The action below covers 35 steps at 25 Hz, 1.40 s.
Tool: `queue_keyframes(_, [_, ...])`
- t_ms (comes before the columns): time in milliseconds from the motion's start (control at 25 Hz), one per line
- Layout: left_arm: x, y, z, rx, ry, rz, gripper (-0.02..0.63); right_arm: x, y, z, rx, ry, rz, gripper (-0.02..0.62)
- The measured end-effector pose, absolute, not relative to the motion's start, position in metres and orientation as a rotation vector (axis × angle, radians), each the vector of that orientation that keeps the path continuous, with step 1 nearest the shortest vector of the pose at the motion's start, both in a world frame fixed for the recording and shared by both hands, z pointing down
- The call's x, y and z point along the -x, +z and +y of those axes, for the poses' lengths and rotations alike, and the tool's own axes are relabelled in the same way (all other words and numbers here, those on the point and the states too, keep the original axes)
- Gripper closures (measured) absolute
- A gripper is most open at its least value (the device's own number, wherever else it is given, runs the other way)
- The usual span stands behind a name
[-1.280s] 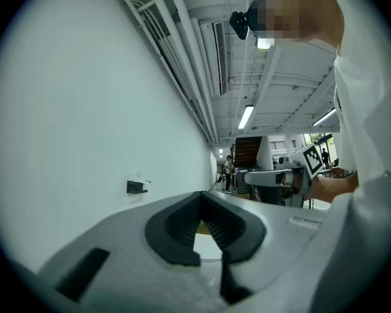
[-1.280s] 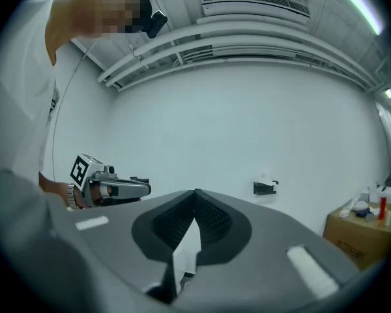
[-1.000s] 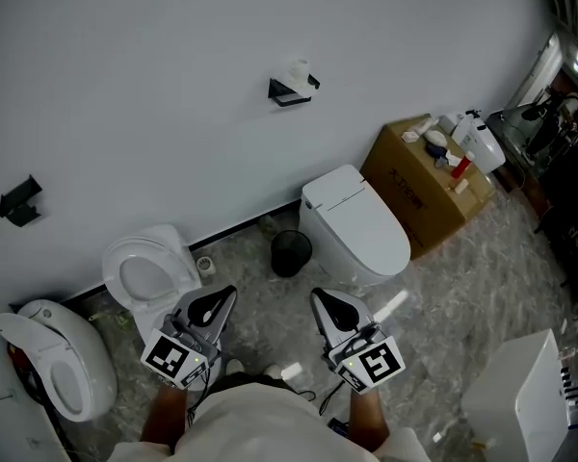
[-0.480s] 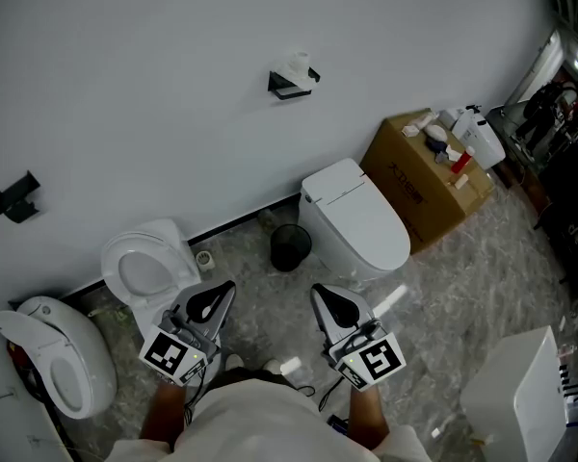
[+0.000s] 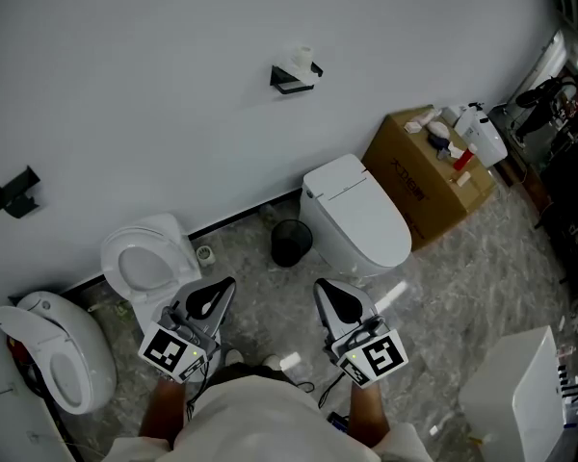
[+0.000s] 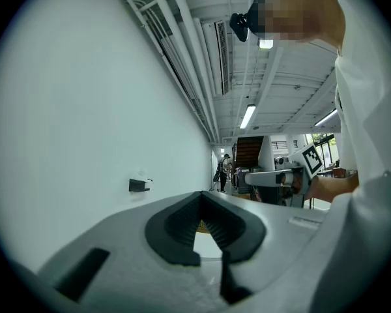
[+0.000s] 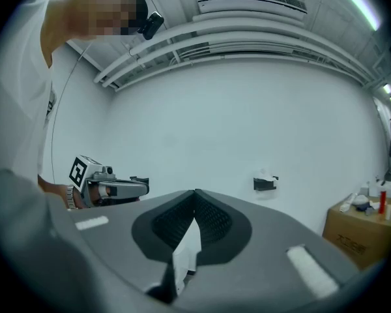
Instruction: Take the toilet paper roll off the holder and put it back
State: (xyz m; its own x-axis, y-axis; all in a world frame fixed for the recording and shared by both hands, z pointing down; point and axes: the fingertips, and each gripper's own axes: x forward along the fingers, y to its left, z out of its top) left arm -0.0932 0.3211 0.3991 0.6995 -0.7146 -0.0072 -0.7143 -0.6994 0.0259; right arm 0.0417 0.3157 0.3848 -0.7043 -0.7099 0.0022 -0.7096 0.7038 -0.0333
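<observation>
1. Plainly, the left gripper (image 6: 202, 204) is seen clenched: its dark pads (image 6: 176, 233) are pressed together at the tips, and nothing is pinched between them.
2. The right gripper (image 7: 195, 201) is likewise shut tight, tip against tip, and only pale background is seen through the gap behind the tips.
3. Both grippers are held level, side by side but apart, over the floor (image 5: 462, 287) near its lower edge in the head view, and are pointed towards the wall (image 5: 125, 85).
4. The roll (image 5: 300, 59) is seated on the holder (image 5: 291, 82), which is fixed high on the wall, well apart from both grippers.
5. A closed toilet (image 5: 356, 215) is stood at the wall's foot below the holder, with a black bin (image 5: 291, 243) set just beside it on the left.
6. A box (image 5: 419, 186) is placed near the toilet's right, towards the floor's right edge, and bottles (image 5: 467, 138) are stood on its top.
7. An open toilet (image 5: 146, 263) is set at the wall's foot ahead of the left gripper, and a third toilet (image 5: 53, 354) is found at the floor's left edge.
8. A black bracket (image 5: 17, 195) is mounted at the wall's left edge.
</observation>
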Motion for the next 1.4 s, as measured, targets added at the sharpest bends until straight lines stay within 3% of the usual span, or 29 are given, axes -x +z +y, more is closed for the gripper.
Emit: queue_keyframes(1400, [0.068, 0.407, 0.317, -2.863, 0.019, -1.218, 0.607, -0.072, 0.393, 0.305, 1.215, -0.1, 2.856, 0.588])
